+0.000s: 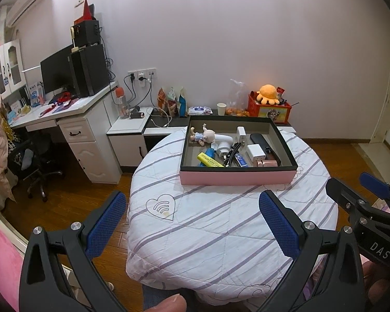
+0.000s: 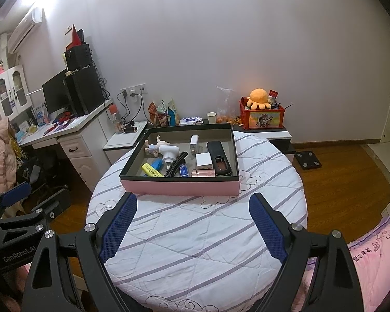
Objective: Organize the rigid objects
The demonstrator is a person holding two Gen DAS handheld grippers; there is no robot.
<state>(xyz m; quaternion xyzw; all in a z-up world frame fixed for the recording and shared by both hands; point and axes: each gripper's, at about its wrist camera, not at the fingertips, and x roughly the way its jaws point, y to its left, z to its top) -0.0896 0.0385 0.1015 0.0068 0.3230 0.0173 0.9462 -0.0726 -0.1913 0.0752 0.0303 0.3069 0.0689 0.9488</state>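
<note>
Left tool (image 1: 192,223) spread wide and empty over the round quilt-covered counter (image 1: 221,223), short of the shallow pink-walled, black-rimmed box (image 1: 236,178). Inside it, gathered together: small doll (image 1: 201,135), yellow highlighter (image 1: 210,161), white chargers (image 1: 256,152), black case (image 1: 260,140). Right tool (image 2: 192,230) likewise wide, holding nothing.

Mounted behind the left claw (image 1: 192,223), looking forward and slightly down across the quilt-covered round tabletop (image 1: 208,234) toward the pink box (image 1: 236,178) at 12 o'clock, well apart. Right claw (image 1: 371,192) caught at 3 o'clock. Set behind the right claw (image 2: 192,226), facing the same way at similar range, left claw (image 2: 18,195) at 9 o'clock. Shared by both: tabletop (image 2: 195,234), pink box (image 2: 179,188), white desk (image 1: 78,119) (image 2: 72,140) at 10 o'clock, back wall.
</note>
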